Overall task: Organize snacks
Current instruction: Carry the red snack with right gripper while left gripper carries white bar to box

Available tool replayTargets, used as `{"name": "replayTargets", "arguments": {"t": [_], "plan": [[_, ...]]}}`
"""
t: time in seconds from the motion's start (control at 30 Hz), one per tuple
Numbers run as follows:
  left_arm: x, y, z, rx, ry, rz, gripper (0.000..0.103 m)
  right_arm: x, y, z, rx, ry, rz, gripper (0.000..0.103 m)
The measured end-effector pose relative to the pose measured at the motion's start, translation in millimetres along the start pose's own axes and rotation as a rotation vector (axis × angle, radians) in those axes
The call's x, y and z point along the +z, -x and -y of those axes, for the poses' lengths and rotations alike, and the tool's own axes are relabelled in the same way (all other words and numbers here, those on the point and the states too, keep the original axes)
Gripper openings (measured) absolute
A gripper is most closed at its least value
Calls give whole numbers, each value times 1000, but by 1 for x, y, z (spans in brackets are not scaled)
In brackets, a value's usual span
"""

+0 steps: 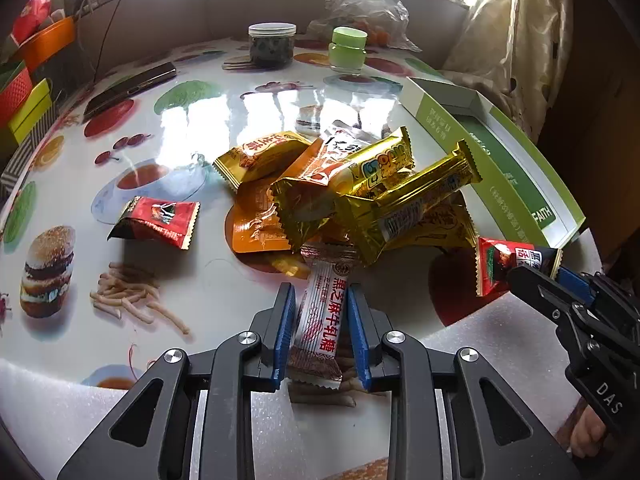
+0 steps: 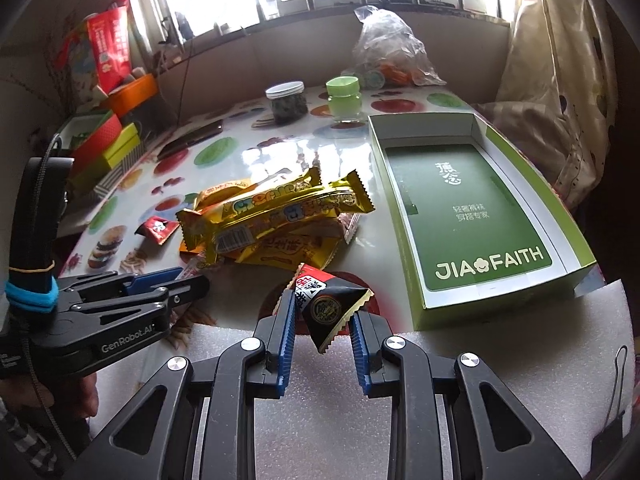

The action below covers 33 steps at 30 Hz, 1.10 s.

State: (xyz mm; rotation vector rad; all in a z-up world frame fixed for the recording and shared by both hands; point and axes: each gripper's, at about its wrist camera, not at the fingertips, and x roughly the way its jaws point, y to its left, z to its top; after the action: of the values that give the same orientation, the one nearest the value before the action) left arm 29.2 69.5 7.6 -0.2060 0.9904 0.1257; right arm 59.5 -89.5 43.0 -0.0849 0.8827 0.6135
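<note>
My left gripper (image 1: 320, 292) is shut on a white nougat stick (image 1: 320, 320) at the near edge of the snack pile (image 1: 360, 192). The stick's far end lies under the gold wrappers. My right gripper (image 2: 324, 308) is shut on a red and black triangular packet (image 2: 332, 300), held just above the table near the green box (image 2: 472, 216). The box is open and holds nothing. In the left wrist view the right gripper (image 1: 532, 280) with its packet (image 1: 500, 268) sits at the right. The left gripper (image 2: 192, 280) shows beside the pile (image 2: 272, 216). Another red packet (image 1: 156, 220) lies alone at the left.
At the back stand a clear jar with dark contents (image 1: 272, 44), a green jar (image 1: 347, 49) and a plastic bag (image 1: 368, 4). A phone (image 1: 130, 90) lies at the back left, with coloured boxes (image 1: 24, 96) beyond it. White foam (image 1: 480, 332) covers the near edge.
</note>
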Motion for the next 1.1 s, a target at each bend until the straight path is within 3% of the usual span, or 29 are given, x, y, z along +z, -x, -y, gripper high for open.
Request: {"name": "replayTargets", "arguments": {"t": [0.13, 0.7, 1.1], "plan": [[0, 1, 1, 1, -11, -4, 20, 1, 2, -1, -3, 2, 3, 24], [5, 49, 5, -27, -13, 100, 20, 5, 26, -6, 5, -2, 55, 24], [21, 62, 29, -64, -54, 150, 20, 13, 41, 10, -17, -48, 101, 24]]}}
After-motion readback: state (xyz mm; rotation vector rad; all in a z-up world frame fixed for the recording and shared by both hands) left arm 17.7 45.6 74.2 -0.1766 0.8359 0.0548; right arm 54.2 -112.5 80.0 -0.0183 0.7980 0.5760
